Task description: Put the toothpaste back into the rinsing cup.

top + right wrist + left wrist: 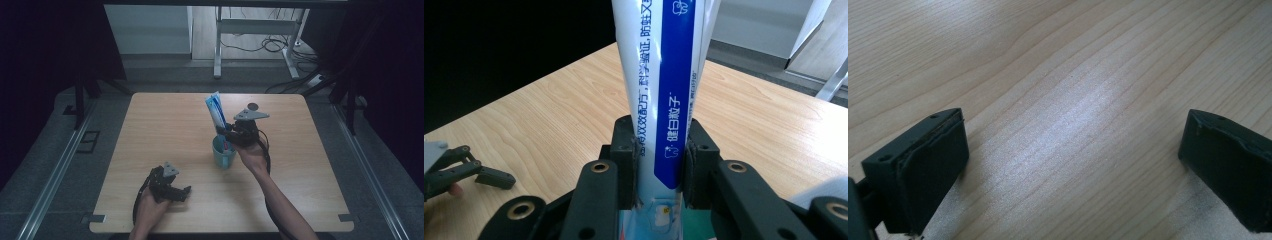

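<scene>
Two grippers: one working, one idle on the desk [165, 120].
Work in hand: the toothpaste tube [216, 112], standing upright, goes into the teal mug [223, 154] near the middle of the desk.
Tube position: its lower end is at or inside the mug's mouth; how deep cannot be told.
Risk one: the tall tube could lever the light mug over if let go while leaning, since most of its length stands above the rim.
Risk two: a tube end caught on the rim would push the mug sideways.
Right gripper [659, 165]: fingers narrowed, pads pressed on both flat sides of the tube.
Left gripper [172, 190]: rests near the front edge, fingers [923, 165] wide apart, bare wood between them.
</scene>
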Tool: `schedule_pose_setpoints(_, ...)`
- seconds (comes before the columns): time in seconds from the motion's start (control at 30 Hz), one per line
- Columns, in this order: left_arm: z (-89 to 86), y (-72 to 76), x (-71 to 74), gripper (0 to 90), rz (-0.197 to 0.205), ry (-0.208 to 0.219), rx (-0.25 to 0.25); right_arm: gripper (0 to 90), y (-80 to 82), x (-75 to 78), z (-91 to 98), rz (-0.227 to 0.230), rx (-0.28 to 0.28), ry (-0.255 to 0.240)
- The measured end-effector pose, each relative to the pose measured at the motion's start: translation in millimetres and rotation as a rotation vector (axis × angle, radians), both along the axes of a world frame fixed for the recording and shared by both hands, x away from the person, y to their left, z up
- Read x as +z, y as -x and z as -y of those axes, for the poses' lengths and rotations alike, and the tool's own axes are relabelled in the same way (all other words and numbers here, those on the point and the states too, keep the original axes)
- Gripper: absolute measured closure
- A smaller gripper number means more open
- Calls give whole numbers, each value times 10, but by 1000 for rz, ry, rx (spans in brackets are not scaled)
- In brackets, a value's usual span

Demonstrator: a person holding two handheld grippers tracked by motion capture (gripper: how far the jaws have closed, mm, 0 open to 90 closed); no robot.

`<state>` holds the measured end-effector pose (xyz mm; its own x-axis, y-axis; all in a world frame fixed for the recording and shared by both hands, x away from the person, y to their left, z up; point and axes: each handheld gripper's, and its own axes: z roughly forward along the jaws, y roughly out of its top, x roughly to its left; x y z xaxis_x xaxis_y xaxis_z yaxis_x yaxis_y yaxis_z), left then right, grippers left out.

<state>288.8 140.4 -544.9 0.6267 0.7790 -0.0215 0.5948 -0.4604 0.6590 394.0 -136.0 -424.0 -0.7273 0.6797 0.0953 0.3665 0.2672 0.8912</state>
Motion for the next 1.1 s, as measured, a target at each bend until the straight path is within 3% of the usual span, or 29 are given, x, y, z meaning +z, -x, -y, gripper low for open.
schedule_pose_setpoints(1.1, 2, 1, -3, 0, 1, 5, 2, 711, 21, -378, -38, -30, -16, 24)
